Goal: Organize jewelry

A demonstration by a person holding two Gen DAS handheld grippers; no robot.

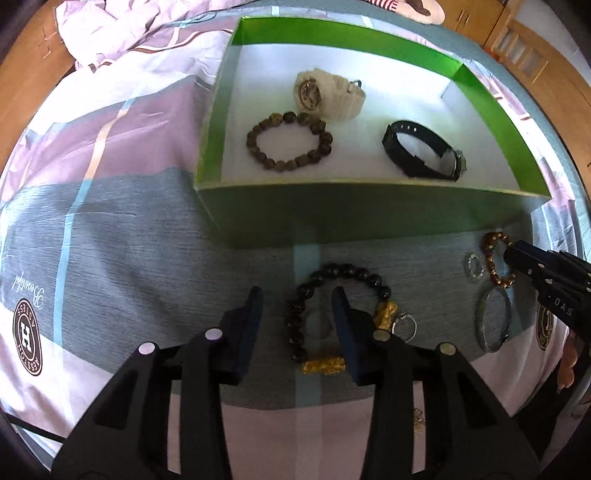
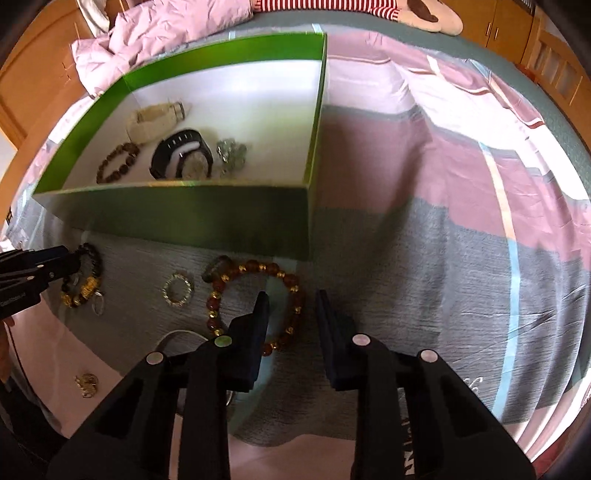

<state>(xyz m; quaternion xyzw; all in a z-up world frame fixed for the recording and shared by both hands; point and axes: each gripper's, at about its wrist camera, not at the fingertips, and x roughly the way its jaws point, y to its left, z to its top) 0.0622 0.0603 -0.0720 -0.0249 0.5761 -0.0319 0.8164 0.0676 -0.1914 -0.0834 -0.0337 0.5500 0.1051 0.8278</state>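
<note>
A green box (image 1: 354,210) with a white floor sits on the bed; it also shows in the right wrist view (image 2: 192,218). It holds a white watch (image 1: 325,94), a brown bead bracelet (image 1: 288,142) and a black watch (image 1: 421,151). My left gripper (image 1: 297,295) is open, its jaws straddling one side of a black bead bracelet with gold charms (image 1: 332,317) on the bedspread. My right gripper (image 2: 291,299) is open over an amber bead bracelet (image 2: 255,306), one side of it between the jaws. The right gripper's tip also shows in the left wrist view, at that bracelet (image 1: 498,262).
On the bedspread by the box lie a small crystal ring (image 2: 178,290), a silver ring (image 1: 404,326), a silver bangle (image 1: 493,319) and a gold chain (image 2: 85,384). A crumpled quilt (image 2: 159,33) lies behind the box. Wooden furniture (image 2: 554,48) borders the bed.
</note>
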